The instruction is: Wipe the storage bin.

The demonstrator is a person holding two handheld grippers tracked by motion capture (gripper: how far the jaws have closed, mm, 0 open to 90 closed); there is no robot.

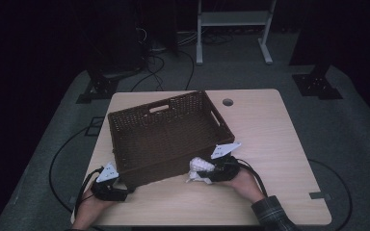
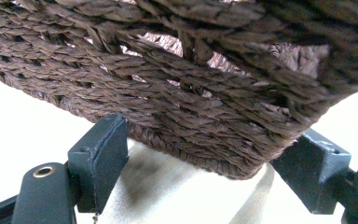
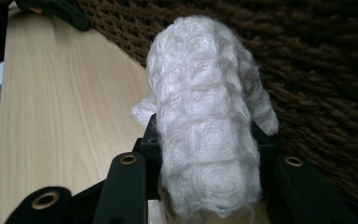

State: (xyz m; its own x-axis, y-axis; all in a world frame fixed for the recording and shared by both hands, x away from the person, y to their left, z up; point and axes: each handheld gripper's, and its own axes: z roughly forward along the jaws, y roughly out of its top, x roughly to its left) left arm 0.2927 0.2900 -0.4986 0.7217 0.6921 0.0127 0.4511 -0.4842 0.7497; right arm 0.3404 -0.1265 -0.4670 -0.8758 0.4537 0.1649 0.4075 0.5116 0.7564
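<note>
A brown wicker basket (image 1: 159, 168) sits askew on the light wooden table (image 1: 270, 144). My left gripper (image 1: 120, 186) is at its near left corner. In the left gripper view the basket's corner (image 2: 191, 121) sits between the two jaws of that gripper (image 2: 209, 149), touching both and lifted a little off the tabletop. My right gripper (image 1: 208, 173) is shut on a white fluffy cloth (image 1: 198, 167) just outside the basket's near right wall. In the right gripper view the cloth (image 3: 205, 116) bulges up out of that gripper (image 3: 209, 137), with the basket wall (image 3: 317, 70) close behind.
A round cable hole (image 1: 228, 102) lies in the table's far side. The table's right half (image 1: 279, 168) is bare wood. On the floor behind stand a white frame (image 1: 231, 19) and black stand bases (image 1: 318, 84), with cables (image 1: 154, 72) trailing between them.
</note>
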